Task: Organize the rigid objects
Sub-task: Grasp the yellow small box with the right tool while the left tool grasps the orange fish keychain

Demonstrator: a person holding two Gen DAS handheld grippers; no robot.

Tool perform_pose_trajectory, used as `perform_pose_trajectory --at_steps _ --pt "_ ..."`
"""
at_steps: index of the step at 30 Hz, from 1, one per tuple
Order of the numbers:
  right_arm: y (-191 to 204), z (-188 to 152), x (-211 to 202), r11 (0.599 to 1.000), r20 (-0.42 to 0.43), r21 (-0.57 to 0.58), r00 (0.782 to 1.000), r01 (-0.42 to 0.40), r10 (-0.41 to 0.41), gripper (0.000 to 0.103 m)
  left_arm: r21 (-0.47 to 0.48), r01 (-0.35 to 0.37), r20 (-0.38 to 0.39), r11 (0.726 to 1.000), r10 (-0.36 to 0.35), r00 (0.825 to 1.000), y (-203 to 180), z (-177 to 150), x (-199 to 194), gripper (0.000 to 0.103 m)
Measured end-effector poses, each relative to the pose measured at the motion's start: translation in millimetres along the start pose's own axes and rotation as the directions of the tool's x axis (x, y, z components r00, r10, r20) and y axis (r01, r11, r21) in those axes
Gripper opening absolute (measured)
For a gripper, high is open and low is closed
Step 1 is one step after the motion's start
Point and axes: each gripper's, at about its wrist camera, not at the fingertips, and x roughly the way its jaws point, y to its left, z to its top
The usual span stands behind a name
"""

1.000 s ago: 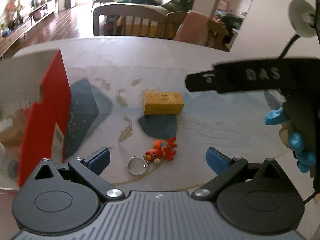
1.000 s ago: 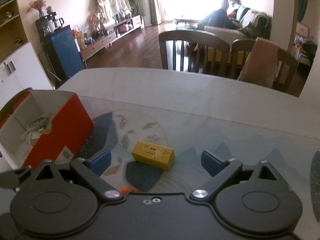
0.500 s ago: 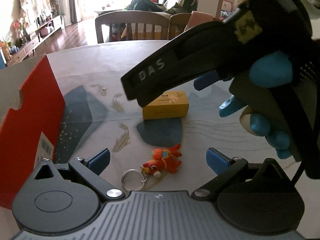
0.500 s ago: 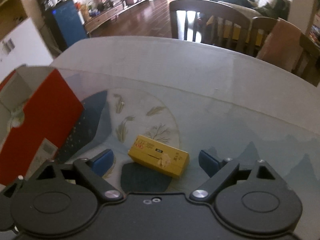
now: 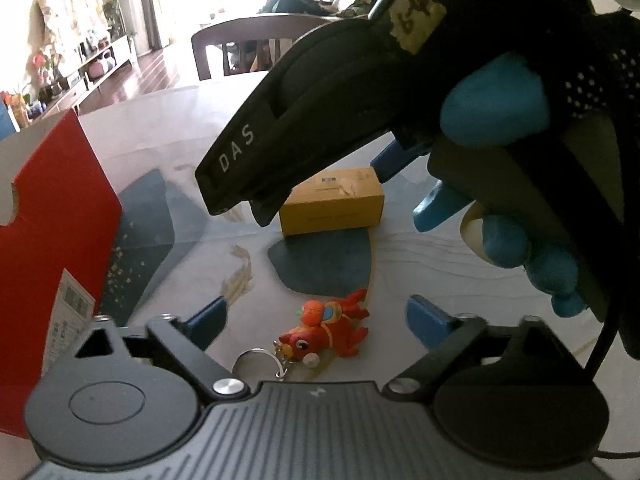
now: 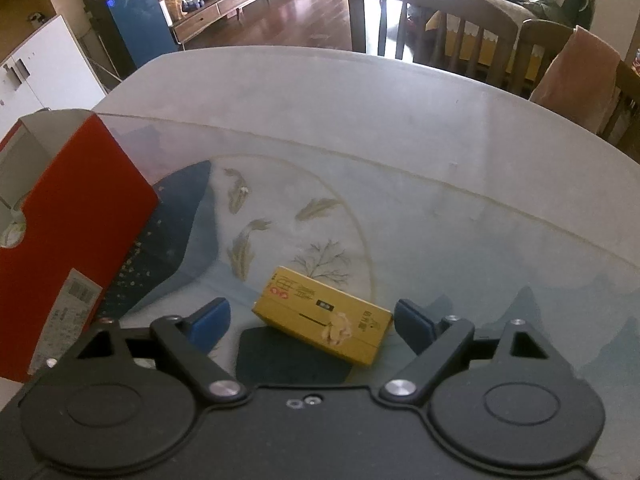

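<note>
Fingers of the right gripper (image 6: 312,320) were spread around the yellow box (image 6: 322,320); closing off-centre might twist it away.

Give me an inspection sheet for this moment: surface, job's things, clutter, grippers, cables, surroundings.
Surface: table under a printed mat with clear cover.
Job's things: yellow box flat on mat; red fish keychain nearer; red box open at left.
Clutter: nothing seen.
Grippers: left gripper open over keychain; right gripper open, straddling yellow box, gloved hand holding it.
Cables: black cable.
Surroundings: chairs, sofa, blue appliance.
</note>
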Motion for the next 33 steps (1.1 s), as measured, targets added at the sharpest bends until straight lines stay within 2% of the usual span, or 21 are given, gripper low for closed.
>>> perform_pose_trajectory --at_steps 2,5,12,14,17,22,33 --pt "-1 0 2 1.0 -0.003 0.003 1.0 0.001 -0.001 0.085 -0.011 0.008 -0.014 1.0 -0.008 1.0 1 1 3 0.081" --pt "-5 -1 3 1.0 -0.01 0.012 1.0 0.005 -0.005 0.08 -0.017 0.019 -0.024 1.0 -0.019 1.0 -1 1 3 0.073" --pt "-6 -4 3 1.0 0.0 0.016 1.0 -0.004 0.004 0.076 -0.014 0.024 -0.033 1.0 -0.025 0.999 -5 -1 4 0.066" --pt "-6 -5 2 1.0 0.003 0.016 1.0 0.002 -0.002 0.076 -0.003 0.015 -0.031 1.0 -0.015 0.999 -7 -2 2 0.054" --pt "-7 -9 0 1.0 0.012 0.022 1.0 0.014 -0.014 0.075 0.009 0.014 -0.028 1.0 -0.014 1.0 -8 -1 0 0.04" --pt "-11 -17 -8 0.999 0.021 0.029 0.999 0.024 -0.024 0.075 0.005 -0.004 -0.037 1.0 0.004 0.999 -9 0 -1 0.039" --pt "-13 -27 -43 0.999 0.064 0.047 0.998 0.013 -0.016 0.075 -0.029 0.02 -0.056 0.999 -0.022 0.998 -4 2 -12 0.038"
